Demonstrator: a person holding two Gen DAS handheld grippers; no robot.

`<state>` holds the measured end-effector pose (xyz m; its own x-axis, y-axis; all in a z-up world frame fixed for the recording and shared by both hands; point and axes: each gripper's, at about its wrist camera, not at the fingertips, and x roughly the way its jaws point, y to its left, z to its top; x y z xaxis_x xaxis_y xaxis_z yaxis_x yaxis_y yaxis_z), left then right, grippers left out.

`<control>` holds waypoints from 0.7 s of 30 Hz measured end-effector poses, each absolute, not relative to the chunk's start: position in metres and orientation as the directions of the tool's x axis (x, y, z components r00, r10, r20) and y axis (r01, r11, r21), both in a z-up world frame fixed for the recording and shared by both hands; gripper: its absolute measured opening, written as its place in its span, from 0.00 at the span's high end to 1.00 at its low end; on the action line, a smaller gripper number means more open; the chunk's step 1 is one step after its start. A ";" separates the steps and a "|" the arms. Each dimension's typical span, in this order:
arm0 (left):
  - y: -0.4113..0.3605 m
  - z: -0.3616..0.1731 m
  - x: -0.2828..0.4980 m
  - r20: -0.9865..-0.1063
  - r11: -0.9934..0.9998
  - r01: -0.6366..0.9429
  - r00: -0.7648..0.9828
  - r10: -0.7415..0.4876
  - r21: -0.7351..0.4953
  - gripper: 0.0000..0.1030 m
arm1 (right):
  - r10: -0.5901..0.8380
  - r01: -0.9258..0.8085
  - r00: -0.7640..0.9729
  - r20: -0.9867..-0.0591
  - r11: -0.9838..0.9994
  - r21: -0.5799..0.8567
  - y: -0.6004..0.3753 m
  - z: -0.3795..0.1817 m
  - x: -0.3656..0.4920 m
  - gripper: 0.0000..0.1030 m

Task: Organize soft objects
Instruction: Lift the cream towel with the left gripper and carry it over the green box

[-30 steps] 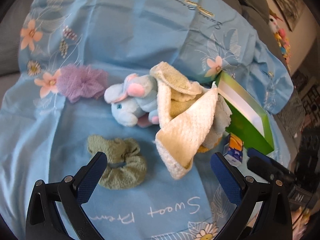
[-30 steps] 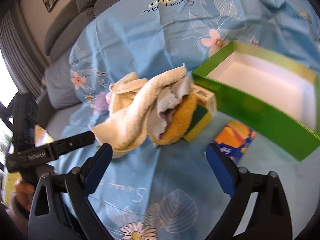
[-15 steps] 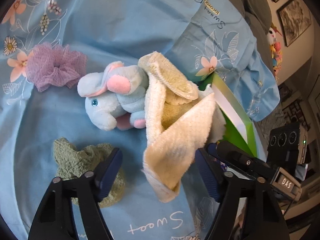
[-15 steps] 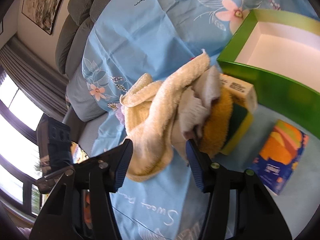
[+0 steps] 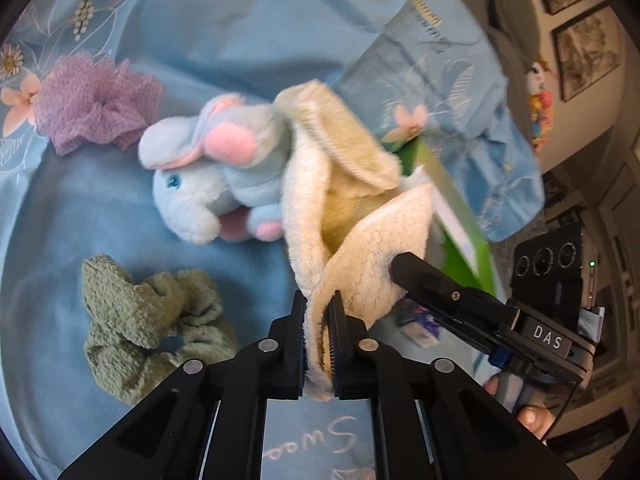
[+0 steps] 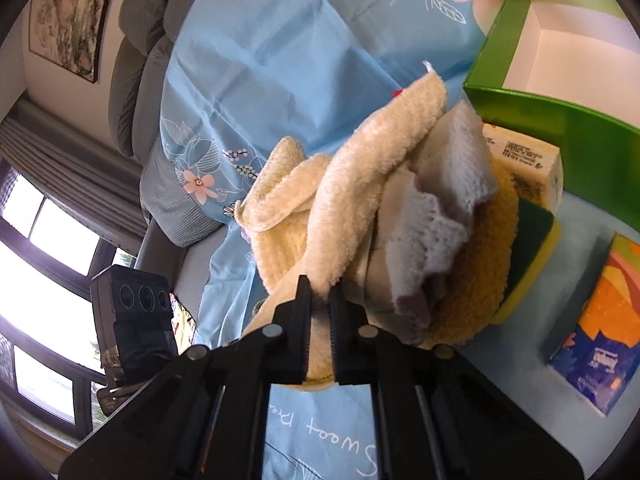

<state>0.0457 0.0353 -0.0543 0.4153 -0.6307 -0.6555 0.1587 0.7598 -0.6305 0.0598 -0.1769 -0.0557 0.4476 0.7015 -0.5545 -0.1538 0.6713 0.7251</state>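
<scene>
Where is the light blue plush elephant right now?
In the left wrist view, the light blue plush elephant lies centre-left on the blue floral sheet, touching the cream towel, between the purple scrunchie and green scrunchie.

Cream towel (image 5: pixel 360 240), pale-blue plush (image 5: pixel 216 184) with pink ears, purple scrunchie (image 5: pixel 96 104), sage scrunchie (image 5: pixel 148 320), green box (image 6: pixel 560 80), floral blue sheet (image 5: pixel 224 28).
</scene>
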 end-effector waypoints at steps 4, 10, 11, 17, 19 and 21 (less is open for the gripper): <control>0.038 -0.027 0.025 -0.614 0.749 0.218 0.456 -0.645 -0.625 0.93 | 0.707 -0.210 0.464 -0.533 0.672 0.710 -0.174 -0.037 0.049 0.94; 0.040 0.041 0.002 -0.529 0.742 0.331 0.538 -0.656 -0.584 0.93 | 0.721 -0.339 0.522 -0.455 0.665 0.666 -0.171 0.023 0.024 0.94; 0.039 0.054 0.001 -0.521 0.744 0.352 0.547 -0.656 -0.568 0.93 | 0.726 -0.362 0.534 -0.434 0.660 0.659 -0.171 0.036 0.021 0.94; 0.013 0.113 0.012 -0.498 0.749 0.436 0.564 -0.659 -0.498 0.93 | 0.705 -0.432 0.616 -0.352 0.676 0.597 -0.186 0.097 0.013 0.94; 0.001 0.123 0.019 -0.501 0.749 0.456 0.558 -0.661 -0.480 0.93 | 0.688 -0.435 0.644 -0.333 0.688 0.581 -0.196 0.111 0.013 0.94; -0.014 0.130 0.027 -0.507 0.750 0.475 0.553 -0.662 -0.461 0.93 | 0.669 -0.422 0.672 -0.319 0.699 0.578 -0.204 0.122 0.015 0.94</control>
<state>0.0269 -0.0142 0.1299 0.5528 -0.6616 -0.5066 0.4752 0.7497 -0.4605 0.0154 -0.2043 0.1220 0.6715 0.6689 -0.3188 -0.4219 0.6988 0.5776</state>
